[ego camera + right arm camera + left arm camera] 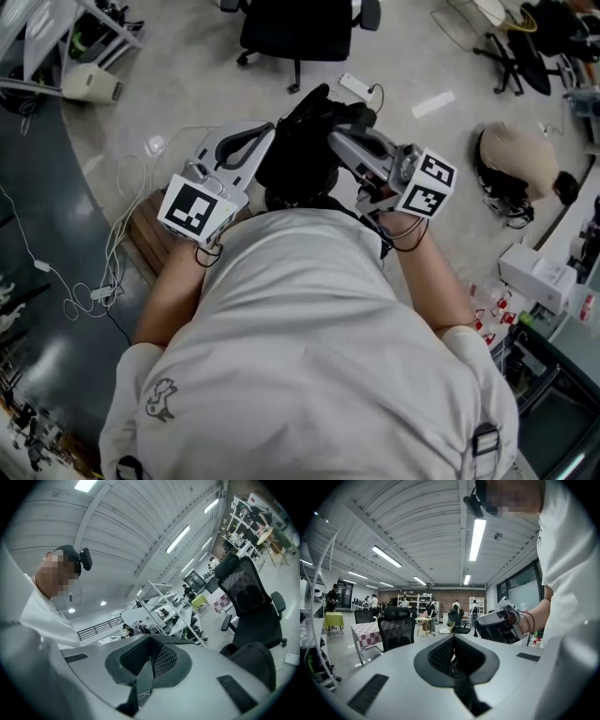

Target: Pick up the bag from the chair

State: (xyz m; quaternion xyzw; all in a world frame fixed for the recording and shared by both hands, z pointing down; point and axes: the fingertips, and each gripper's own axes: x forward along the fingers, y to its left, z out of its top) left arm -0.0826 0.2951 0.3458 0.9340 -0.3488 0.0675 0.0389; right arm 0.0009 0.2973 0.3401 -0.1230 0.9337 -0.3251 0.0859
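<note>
You are standing in a large open-plan office that doubles as a lab. Long strip lights [477,538] run along a ribbed ceiling, and black mesh office chairs [396,632] stand about on a polished concrete floor [187,84]. Tall metal racks [173,611] hold gear. People [372,602] stand near a checked-cloth table [365,632] before the far brick wall [440,597], and loose cables [112,253] trail across the floor.

- I see a pale, glossy floor [187,84] below.
- Long strip lights [477,531] glow on the ribbed ceiling [417,522].
- A black office chair [253,606], a checkered table [365,632] and white racks [164,604] stand about.
- A brick wall [440,595] closes the far end.
</note>
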